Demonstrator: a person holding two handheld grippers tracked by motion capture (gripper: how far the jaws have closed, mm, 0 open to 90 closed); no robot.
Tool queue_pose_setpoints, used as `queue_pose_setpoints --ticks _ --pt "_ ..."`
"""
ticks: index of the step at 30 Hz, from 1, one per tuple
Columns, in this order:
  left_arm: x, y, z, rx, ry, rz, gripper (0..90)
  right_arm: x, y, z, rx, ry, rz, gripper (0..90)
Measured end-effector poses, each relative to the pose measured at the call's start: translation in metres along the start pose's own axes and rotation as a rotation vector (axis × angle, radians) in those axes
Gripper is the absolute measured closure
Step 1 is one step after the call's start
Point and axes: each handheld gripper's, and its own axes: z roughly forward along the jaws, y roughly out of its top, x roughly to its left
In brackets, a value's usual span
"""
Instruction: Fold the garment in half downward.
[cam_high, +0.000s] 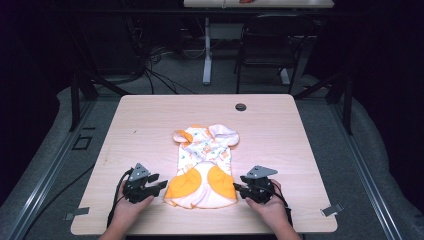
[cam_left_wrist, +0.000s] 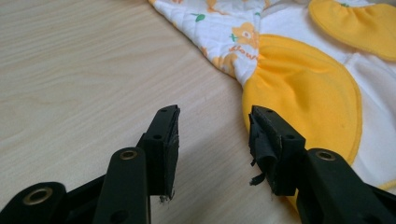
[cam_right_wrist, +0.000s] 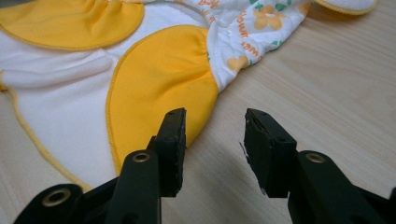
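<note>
A small white garment (cam_high: 204, 162) with orange patches and a flower print lies flat on the wooden table (cam_high: 145, 120), orange patches toward the near edge. My left gripper (cam_high: 159, 183) rests open on the table just left of the garment's near-left orange patch (cam_left_wrist: 303, 88); its jaws (cam_left_wrist: 212, 135) hold nothing and one jaw sits at the patch's edge. My right gripper (cam_high: 238, 188) is open beside the near-right orange patch (cam_right_wrist: 161, 88), its jaws (cam_right_wrist: 215, 137) empty, the left jaw over the patch's rim. The white lining (cam_right_wrist: 60, 107) spreads between the patches.
A round grommet hole (cam_high: 241, 107) marks the table's far side. Beyond the table stand a black chair (cam_high: 270, 42) and a white table leg (cam_high: 207, 50) with cables on the floor. Bare wood surrounds the garment on both sides.
</note>
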Motion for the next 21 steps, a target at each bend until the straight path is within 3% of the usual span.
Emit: queue_pose_setpoints --ticks 7,11,14,16,21 --pt "-0.005 0.003 0.005 0.011 0.000 0.034 55.9 0.000 0.003 0.005 0.003 0.011 -0.003 59.8" --pt "-0.010 0.008 0.011 0.023 -0.004 0.050 64.5 0.002 0.011 0.006 0.002 0.028 0.004 67.3" --pt "-0.012 0.012 0.014 0.036 0.000 0.068 68.2 0.004 0.016 0.007 0.006 0.024 -0.011 72.9" --pt "-0.013 0.020 0.019 0.041 0.001 0.088 77.6 0.005 0.026 0.011 0.015 0.018 -0.044 80.0" --pt "-0.013 0.028 0.028 0.043 0.004 0.087 87.9 0.002 0.035 0.021 0.029 0.014 -0.046 85.7"
